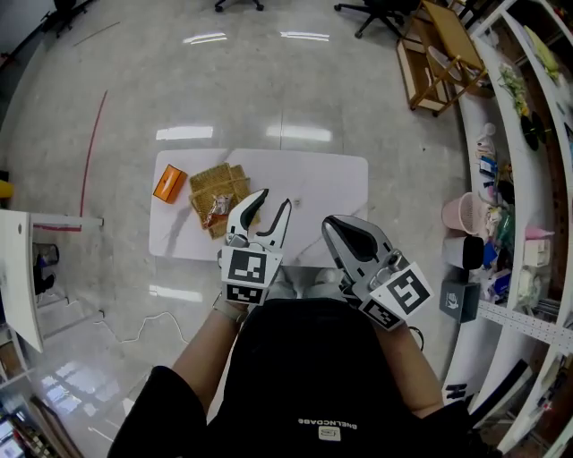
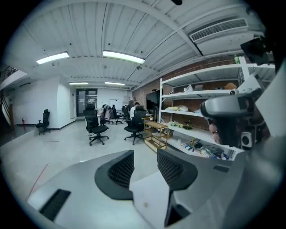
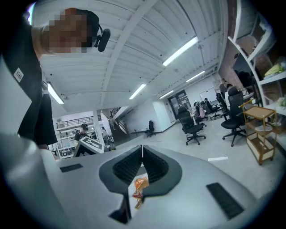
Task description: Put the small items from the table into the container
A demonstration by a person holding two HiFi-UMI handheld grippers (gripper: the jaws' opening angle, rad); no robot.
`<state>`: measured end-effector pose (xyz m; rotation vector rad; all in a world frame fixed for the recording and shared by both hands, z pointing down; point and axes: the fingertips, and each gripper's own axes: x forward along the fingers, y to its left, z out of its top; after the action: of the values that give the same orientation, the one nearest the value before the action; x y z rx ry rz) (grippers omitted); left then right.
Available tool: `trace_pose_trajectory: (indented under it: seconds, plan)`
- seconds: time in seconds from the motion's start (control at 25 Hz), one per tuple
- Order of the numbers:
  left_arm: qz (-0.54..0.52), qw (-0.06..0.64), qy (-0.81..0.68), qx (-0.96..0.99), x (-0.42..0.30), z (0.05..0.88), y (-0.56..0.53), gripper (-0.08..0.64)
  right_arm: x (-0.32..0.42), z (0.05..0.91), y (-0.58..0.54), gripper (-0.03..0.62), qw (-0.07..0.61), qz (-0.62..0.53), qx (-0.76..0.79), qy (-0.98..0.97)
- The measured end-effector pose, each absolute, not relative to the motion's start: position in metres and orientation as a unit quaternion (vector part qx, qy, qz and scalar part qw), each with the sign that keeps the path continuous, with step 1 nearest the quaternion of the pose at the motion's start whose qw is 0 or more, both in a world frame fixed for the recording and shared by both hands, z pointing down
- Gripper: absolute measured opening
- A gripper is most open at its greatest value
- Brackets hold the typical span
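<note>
A white table (image 1: pixel 331 179) stands on the floor below me. On its left part lie an orange packet (image 1: pixel 168 183) and a tan woven container (image 1: pixel 215 182) with a red and silver packet (image 1: pixel 218 211) in it. A tiny dark item (image 1: pixel 297 203) lies near the table's middle. My left gripper (image 1: pixel 269 207) is raised above the table's front edge, open and empty; the left gripper view shows only a wedge of table (image 2: pixel 149 197) between its jaws. My right gripper (image 1: pixel 343 231) is raised beside it, tips together (image 3: pixel 142 148). Something orange and red (image 3: pixel 139 187) shows in the slit below them; whether it is held is unclear.
Shelves (image 1: pixel 528 188) with many things run along the right, with a pink bucket (image 1: pixel 461 213) at their foot. A wooden cart (image 1: pixel 439 54) and office chairs (image 1: pixel 380 11) stand farther back. A white board (image 1: pixel 18 277) is at the left, a cable (image 1: pixel 134 333) on the floor.
</note>
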<state>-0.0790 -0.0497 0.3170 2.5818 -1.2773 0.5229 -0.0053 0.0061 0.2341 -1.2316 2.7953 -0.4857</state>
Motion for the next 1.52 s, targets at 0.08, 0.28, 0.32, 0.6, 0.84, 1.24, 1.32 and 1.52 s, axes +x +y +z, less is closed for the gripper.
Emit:
trace_pose_trajectory:
  seconds: [0.08, 0.28, 0.32, 0.6, 0.84, 1.24, 1.32, 1.52]
  plan:
    - [0.159, 0.104, -0.415, 0.889, -0.060, 0.299, -0.044, 0.166, 0.009, 0.227, 0.006, 0.012, 0.032, -0.153, -0.409, 0.899]
    - [0.132, 0.086, -0.374, 0.914, -0.014, 0.266, -0.028, 0.127, 0.052, 0.221, 0.003, 0.012, 0.052, -0.145, -0.441, 0.884]
    - [0.128, 0.085, -0.369, 0.917, -0.007, 0.262, -0.026, 0.113, 0.059, 0.222, 0.003, 0.012, 0.053, -0.144, -0.448, 0.881]
    - [0.095, 0.070, -0.326, 0.938, 0.032, 0.240, -0.014, 0.006, 0.104, 0.231, 0.007, 0.012, 0.061, -0.143, -0.483, 0.862]
    - [0.080, 0.078, -0.305, 0.946, 0.043, 0.239, -0.015, 0.006, 0.113, 0.234, 0.011, 0.012, 0.062, -0.143, -0.487, 0.859]
    - [0.108, 0.057, -0.296, 0.947, 0.049, 0.246, -0.007, 0.005, 0.114, 0.236, 0.016, 0.012, 0.058, -0.145, -0.483, 0.861]
    - [0.114, 0.044, -0.293, 0.948, 0.050, 0.247, -0.004, 0.005, 0.113, 0.236, 0.017, 0.012, 0.058, -0.146, -0.482, 0.862]
    - [0.091, 0.086, -0.298, 0.946, 0.045, 0.250, -0.003, 0.005, 0.109, 0.239, 0.021, 0.012, 0.058, -0.149, -0.477, 0.864]
